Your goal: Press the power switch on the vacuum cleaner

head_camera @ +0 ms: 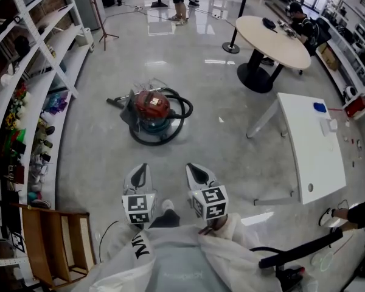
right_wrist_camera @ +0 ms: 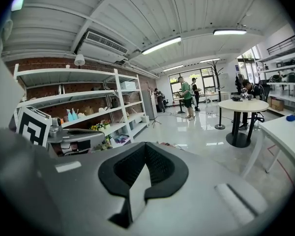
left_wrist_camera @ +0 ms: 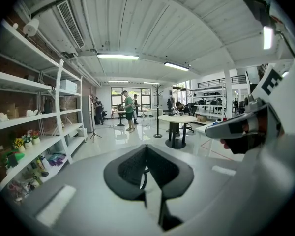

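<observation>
- Nothing is done yet: the vacuum cleaner (head_camera: 153, 109) sits on the floor (head_camera: 231, 157), well apart from both grippers, and its switch looks untouched (too small to pick out).
- The left gripper (head_camera: 139, 176) and right gripper (head_camera: 197, 173) both have their jaws together, holding nothing.
- Left to do: approach, then press.

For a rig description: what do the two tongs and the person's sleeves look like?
The left tongs and right tongs have pale grey shells with black textured pads. Each carries a cube of black-and-white square markers. The sleeves are white; the left bears black lettering.
</observation>
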`<control>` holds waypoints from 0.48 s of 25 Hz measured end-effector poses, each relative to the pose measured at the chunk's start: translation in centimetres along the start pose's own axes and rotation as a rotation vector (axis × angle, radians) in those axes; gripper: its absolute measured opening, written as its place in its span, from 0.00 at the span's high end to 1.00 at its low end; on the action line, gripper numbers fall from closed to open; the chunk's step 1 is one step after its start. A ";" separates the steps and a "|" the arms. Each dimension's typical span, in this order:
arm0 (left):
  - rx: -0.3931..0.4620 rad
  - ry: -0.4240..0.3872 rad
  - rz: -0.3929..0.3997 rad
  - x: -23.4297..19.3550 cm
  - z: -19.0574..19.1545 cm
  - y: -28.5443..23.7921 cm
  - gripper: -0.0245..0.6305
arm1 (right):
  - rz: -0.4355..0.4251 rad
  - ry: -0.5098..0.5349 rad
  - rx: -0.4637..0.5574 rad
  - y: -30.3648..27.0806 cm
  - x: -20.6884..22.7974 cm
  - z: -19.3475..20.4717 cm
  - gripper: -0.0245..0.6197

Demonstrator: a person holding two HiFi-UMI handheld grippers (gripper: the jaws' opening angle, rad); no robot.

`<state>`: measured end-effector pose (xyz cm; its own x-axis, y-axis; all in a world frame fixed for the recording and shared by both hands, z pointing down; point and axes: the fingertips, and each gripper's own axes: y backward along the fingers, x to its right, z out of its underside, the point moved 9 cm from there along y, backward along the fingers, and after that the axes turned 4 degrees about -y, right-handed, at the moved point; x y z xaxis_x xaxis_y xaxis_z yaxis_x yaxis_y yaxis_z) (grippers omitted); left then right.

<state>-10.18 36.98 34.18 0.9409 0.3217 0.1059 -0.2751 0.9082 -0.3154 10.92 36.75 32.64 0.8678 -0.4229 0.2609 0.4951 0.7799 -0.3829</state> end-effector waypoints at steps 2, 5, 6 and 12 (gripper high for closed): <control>-0.008 0.003 0.007 -0.9 -0.1 -1.0 0.96 | 0.006 -0.002 -0.004 -1.2 0.0 -0.5 0.96; -0.008 0.004 0.024 -2.3 -0.4 -2.6 0.96 | 0.014 -0.006 -0.013 -3.0 -0.1 -1.1 0.96; -0.004 0.004 0.031 -2.8 -0.6 -3.1 0.96 | 0.017 -0.007 -0.014 -3.6 -0.1 -1.3 0.96; -0.004 -0.009 0.040 -5.8 -0.8 -5.7 0.96 | 0.031 -0.013 -0.013 -6.9 -0.6 -2.6 0.96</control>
<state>-13.93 29.70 34.64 0.9273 0.3604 0.1014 -0.3118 0.8933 -0.3237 7.10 30.39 32.87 0.8822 -0.3924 0.2602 0.4685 0.7866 -0.4021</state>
